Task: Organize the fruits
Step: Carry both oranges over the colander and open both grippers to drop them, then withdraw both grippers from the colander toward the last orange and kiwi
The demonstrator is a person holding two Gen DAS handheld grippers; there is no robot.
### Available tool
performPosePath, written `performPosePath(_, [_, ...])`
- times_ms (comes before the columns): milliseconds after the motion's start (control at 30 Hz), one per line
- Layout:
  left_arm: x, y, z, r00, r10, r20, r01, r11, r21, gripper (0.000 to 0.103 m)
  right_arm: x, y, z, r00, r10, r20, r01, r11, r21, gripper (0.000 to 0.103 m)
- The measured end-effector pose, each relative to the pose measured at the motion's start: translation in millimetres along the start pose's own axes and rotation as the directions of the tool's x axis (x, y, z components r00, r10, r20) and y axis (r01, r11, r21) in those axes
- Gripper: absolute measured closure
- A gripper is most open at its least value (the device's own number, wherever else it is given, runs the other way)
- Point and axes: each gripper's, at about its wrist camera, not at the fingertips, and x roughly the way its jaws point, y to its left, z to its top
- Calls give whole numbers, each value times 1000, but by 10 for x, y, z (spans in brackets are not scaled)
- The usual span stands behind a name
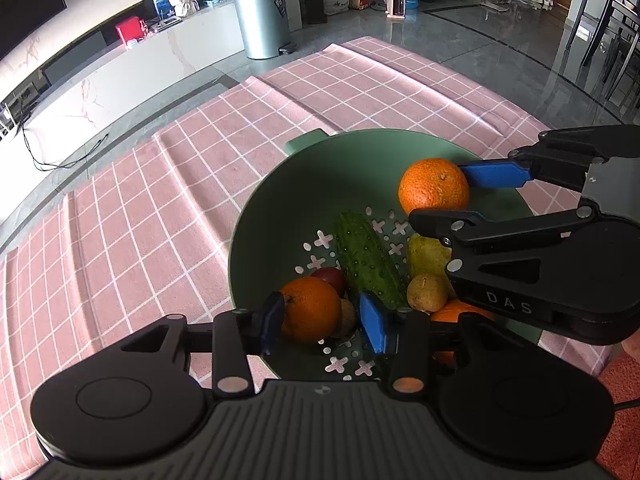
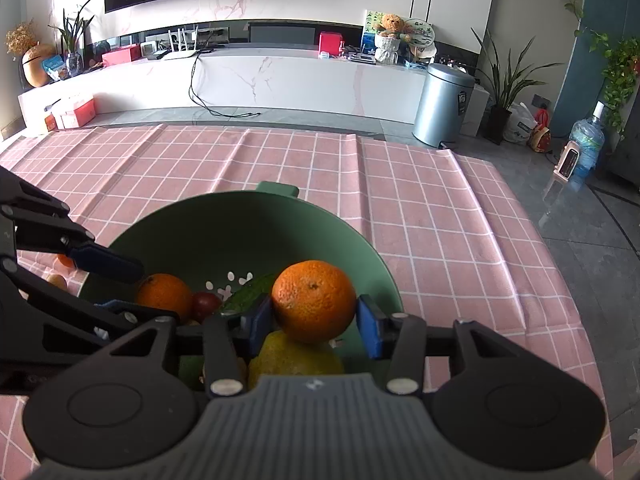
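Pink checked worktop (image 2: 440, 220) lies bare around the green colander (image 2: 224, 224). Right gripper (image 2: 314, 316) fingers pinch an orange (image 2: 314, 300); left gripper (image 1: 320, 316) fingers, spread, flank another orange (image 1: 310, 308).

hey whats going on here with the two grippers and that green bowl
A person is sorting fruit with two handheld grippers over a green colander bowl on a pink checked cloth. The right gripper holds an orange above the bowl. The left gripper brackets another orange inside, beside a cucumber; its grip is unclear.
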Motion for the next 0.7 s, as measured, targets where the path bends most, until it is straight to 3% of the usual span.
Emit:
performPosePath(267, [-220,-35,-46,999,8,37,-8,1000,18,45,-223,6,29,999,-10,38,9,1000,19,53])
performPosePath(700, [-721,175,-282,995,37,96,-32,998,-44,43,-720,242,-68,994,12,105,-23,995,100,46])
